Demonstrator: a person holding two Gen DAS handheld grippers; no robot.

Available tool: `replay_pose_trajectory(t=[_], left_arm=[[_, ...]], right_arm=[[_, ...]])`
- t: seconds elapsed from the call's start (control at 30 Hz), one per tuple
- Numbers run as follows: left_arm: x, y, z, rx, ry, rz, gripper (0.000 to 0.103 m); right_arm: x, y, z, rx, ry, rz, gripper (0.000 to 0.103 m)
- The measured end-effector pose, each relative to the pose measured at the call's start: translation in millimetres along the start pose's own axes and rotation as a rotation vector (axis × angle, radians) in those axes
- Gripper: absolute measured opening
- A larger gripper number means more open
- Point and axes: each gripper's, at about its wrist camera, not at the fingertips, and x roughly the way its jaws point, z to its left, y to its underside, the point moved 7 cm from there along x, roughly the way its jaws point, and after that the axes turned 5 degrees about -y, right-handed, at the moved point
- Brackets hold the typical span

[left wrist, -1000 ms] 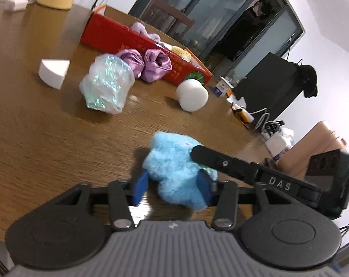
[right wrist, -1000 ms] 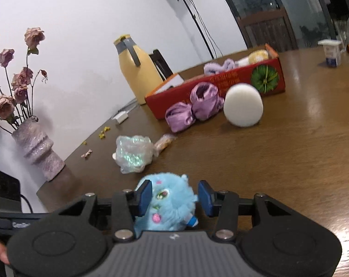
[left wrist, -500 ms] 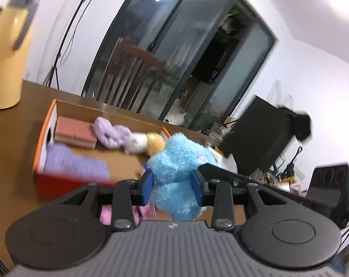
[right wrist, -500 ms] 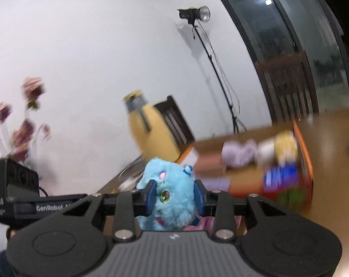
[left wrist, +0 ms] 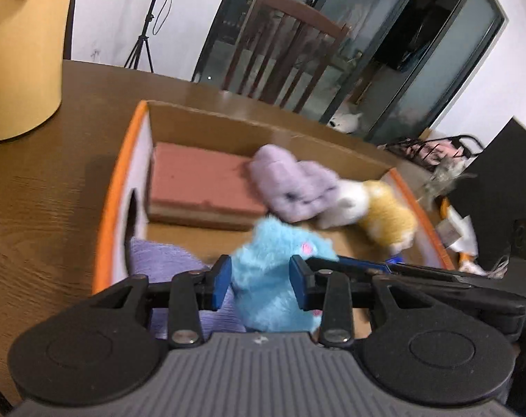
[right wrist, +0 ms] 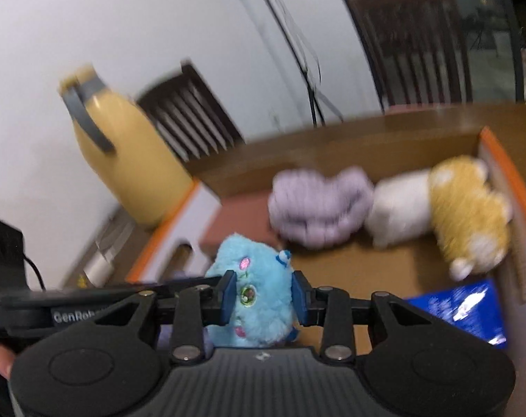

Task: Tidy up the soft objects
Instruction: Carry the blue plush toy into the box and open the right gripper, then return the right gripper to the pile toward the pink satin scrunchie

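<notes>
left gripper [left wrist: 259, 283]: jaws clamped on blue plush [left wrist: 270, 288] from both flanks | right gripper [right wrist: 262, 297]: jaws pinch the same plush [right wrist: 252, 292] across its face | plush: between both pairs of jaws, above the box [left wrist: 124, 180] | ahead of jaws in box: pink block [left wrist: 197, 184], lilac plush [left wrist: 294, 187], yellow-white plush [left wrist: 377, 208] | box on bench [left wrist: 37, 191]

You held a fluffy blue plush toy [left wrist: 270, 278] between matt blue gripper pads [left wrist: 222, 279]. Below sat a plain cardboard box [left wrist: 228, 128] on a grained wooden table [left wrist: 37, 187], holding a lilac knitted cloth [left wrist: 297, 187] and a porous brick-red sponge block [left wrist: 197, 184].
</notes>
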Motion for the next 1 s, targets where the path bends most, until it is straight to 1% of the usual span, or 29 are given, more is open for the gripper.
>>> replay_pose_trajectory(t=[0.03,0.1,0.17,0.2,0.23,0.37,0.4,0.43,0.5,0.57,0.67,0.73,0.77,0.8,0.87,0.9,0.97,1.0], left_arm=[[-0.1,0.7,0.3,0.022,0.002,-0.007,0.038],[-0.6,-1.1,2.5,0.028,-0.017,-0.015,0.038],[-5.8,-4.8,3.9,0.027,-0.021,-0.032,0.041],[-11.5,-6.4,1.9,0.026,-0.031,-0.042,0.042],[-17.6,-7.2,0.8,0.03,-0.042,-0.053,0.043],[-54.0,-12.3,-12.1,0.064,-0.054,-0.116,0.046],[-67.1,-12.4,-15.6,0.066,-0.043,-0.129,0.049],[-78.0,-11.9,-18.1,0.064,-0.032,-0.138,0.052],[-104.5,-8.5,-22.4,0.066,-0.018,-0.163,0.055],[-133.1,-1.4,-27.6,0.086,-0.022,-0.195,0.056],[-171.9,12.7,-33.6,0.111,-0.037,-0.244,0.063],[-194.8,22.4,-37.6,0.124,-0.044,-0.281,0.073],[-205.8,28.1,-39.6,0.129,-0.047,-0.302,0.076],[-213.3,33.5,-41.4,0.133,-0.05,-0.315,0.077],[-229.4,48.4,-44.9,0.138,-0.062,-0.34,0.078],[-236.7,56.6,-45.6,0.139,-0.07,-0.358,0.081],[-256.1,80.0,-47.2,0.157,-0.097,-0.42,0.086],[-264.6,95.3,-48.9,0.17,-0.12,-0.46,0.09]], right_arm=[[9.0,2.9,-1.3,-0.019,0.022,0.02,0.033],[13.5,5.0,0.1,-0.042,0.044,0.014,0.038],[12.6,2.5,3.6,-0.055,0.057,0.014,0.04],[11.7,1.3,5.6,-0.064,0.072,0.013,0.045],[8.7,-0.9,8.6,-0.077,0.089,0.011,0.051],[-22.1,-6.9,22.7,-0.124,0.103,-0.044,0.052],[-36.9,-9.6,27.4,-0.134,0.1,-0.063,0.053],[-50.4,-10.9,33.4,-0.149,0.102,-0.082,0.056],[-78.4,-11.1,44.0,-0.182,0.109,-0.121,0.062],[-115.2,-6.1,52.3,-0.221,0.125,-0.155,0.063],[-164.4,3.4,61.6,-0.269,0.157,-0.203,0.063],[-193.7,9.8,65.3,-0.276,0.172,-0.24,0.065],[-207.3,13.7,65.8,-0.267,0.169,-0.255,0.066],[-218.6,18.2,65.9,-0.256,0.167,-0.268,0.069],[-240.7,30.9,67.9,-0.244,0.165,-0.297,0.069],[-249.1,38.9,69.1,-0.243,0.166,-0.313,0.069],[-265.0,59.2,74.1,-0.252,0.159,-0.349,0.07],[-272.1,72.6,76.8,-0.264,0.154,-0.363,0.071]])
